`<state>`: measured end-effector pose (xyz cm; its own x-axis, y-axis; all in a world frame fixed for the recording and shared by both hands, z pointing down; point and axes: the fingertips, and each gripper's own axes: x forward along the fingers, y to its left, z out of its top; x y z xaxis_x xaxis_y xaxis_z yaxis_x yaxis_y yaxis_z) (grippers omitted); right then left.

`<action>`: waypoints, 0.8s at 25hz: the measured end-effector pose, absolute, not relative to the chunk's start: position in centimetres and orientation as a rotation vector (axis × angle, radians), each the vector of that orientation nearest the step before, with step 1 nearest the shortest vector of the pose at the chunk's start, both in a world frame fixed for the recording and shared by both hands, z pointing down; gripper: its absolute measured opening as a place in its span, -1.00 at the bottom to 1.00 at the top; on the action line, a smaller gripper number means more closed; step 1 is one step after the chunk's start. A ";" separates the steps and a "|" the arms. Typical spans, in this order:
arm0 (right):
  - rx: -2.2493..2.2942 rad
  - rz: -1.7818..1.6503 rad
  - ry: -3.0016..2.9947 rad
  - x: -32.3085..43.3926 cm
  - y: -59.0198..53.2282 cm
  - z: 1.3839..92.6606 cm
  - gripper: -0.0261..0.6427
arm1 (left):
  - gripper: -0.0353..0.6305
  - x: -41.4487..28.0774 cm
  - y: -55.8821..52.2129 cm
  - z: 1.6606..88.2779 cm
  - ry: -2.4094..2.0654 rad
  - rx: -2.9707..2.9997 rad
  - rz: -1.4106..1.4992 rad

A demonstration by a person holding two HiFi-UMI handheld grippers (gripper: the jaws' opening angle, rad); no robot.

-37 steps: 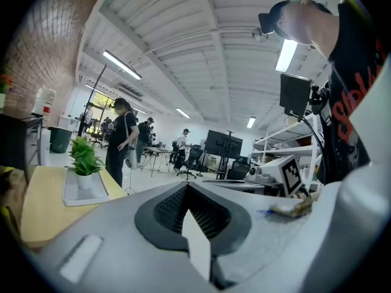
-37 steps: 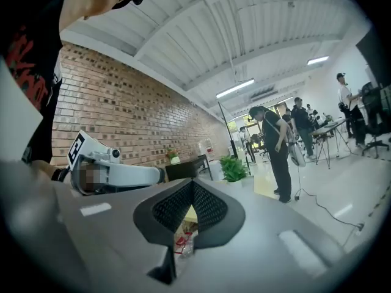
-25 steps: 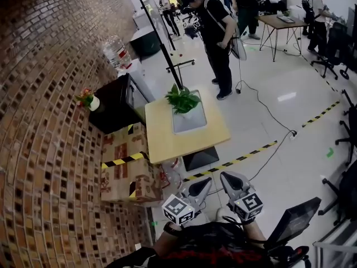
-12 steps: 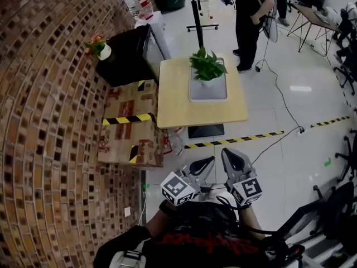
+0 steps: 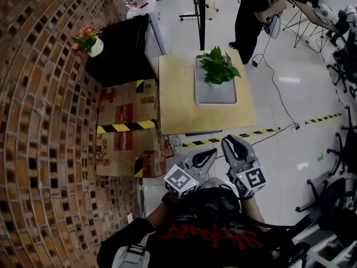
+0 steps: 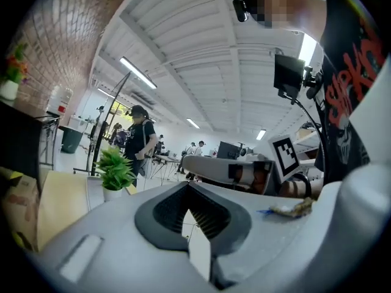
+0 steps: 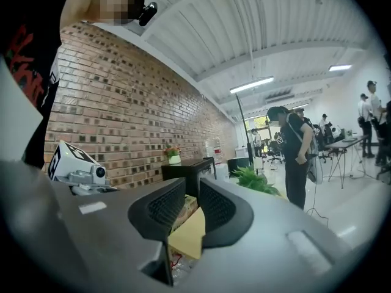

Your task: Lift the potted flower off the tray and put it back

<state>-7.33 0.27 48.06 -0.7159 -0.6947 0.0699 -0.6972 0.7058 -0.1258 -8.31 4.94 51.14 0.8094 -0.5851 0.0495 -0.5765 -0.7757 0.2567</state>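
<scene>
The potted flower (image 5: 217, 66), a leafy green plant in a white pot, stands on a grey tray (image 5: 215, 95) at the far side of a wooden table (image 5: 184, 105). Both grippers are held level in front of the person, short of the table's near edge. My left gripper (image 5: 210, 153) has its tips together with nothing in them. My right gripper (image 5: 230, 143) has just been opening, with a narrow gap between its pads and nothing in it. The left gripper view shows the left gripper (image 6: 188, 188) and the plant (image 6: 115, 170) far off. The right gripper view shows the right gripper (image 7: 192, 191) and the plant (image 7: 256, 179).
Cardboard boxes (image 5: 125, 133) with yellow-black tape stand left of the table, against the brick wall (image 5: 39, 121). Behind them is a black cabinet (image 5: 125, 49) with a small flower pot (image 5: 89, 41). A person (image 5: 254, 7) stands beyond the table. Hazard tape (image 5: 262, 132) crosses the floor.
The person has walked toward the table, carrying both grippers along. The table, tray and plant now lie nearer and more centred in the head view.
</scene>
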 end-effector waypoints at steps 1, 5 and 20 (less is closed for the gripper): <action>1.174 0.206 -2.888 -8.2 -0.4 47.8 -0.69 | -0.89 -9.4 3.9 51.1 -0.906 2.728 -0.066; 1.189 0.200 -2.898 -9.9 -2.9 47.6 -0.51 | -0.89 -11.8 0.7 49.3 -0.917 2.744 -0.151; 1.139 0.357 -2.683 -4.3 -25.3 64.4 0.84 | -0.89 -10.7 -17.2 49.2 -1.111 2.622 -0.020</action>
<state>-4.27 -25.30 64.38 -0.6813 -0.6767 0.2790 -0.7261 0.6730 -0.1408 -10.66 -17.20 49.24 0.7021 -0.7050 0.1002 -0.7009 -0.6592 0.2725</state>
